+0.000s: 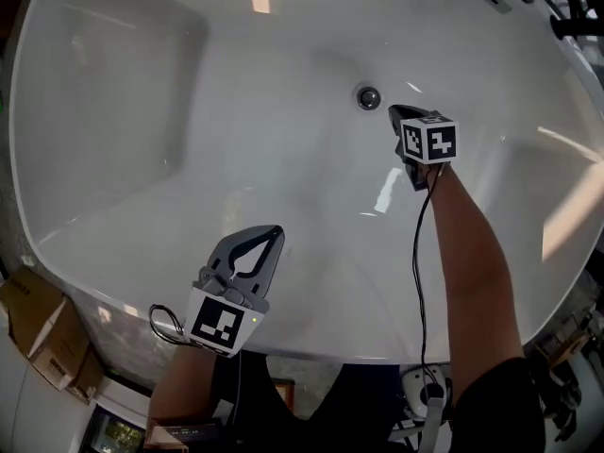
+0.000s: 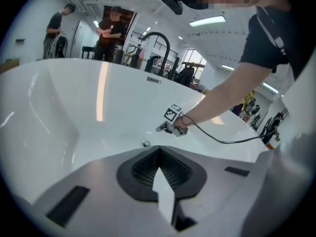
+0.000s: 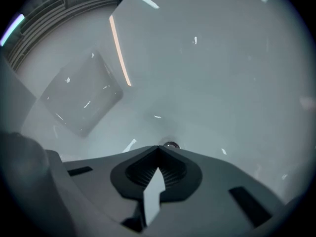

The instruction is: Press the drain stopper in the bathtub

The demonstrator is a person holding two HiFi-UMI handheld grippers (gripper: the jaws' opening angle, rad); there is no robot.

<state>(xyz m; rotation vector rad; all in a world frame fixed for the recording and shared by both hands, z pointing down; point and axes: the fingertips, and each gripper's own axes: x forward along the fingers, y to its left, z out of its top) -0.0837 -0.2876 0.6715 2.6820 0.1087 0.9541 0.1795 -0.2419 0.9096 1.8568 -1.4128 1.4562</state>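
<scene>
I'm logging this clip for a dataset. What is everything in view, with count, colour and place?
bathtub: one, white, fills the head view
drain stopper: one, chrome, on the tub floor
cardboard boxes: about two, brown, outside the tub at lower left
bystanders: two, dark tops, beyond the tub's far rim
cable: one, black, along the right forearm
left gripper: one, grey, shut and empty, over the near tub wall
right gripper: one, grey, shut and empty, tips close to the drain stopper

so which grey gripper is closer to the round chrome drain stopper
The right gripper: its shut tip is beside the round chrome drain stopper; the left gripper hangs by the white bathtub rim.
</scene>
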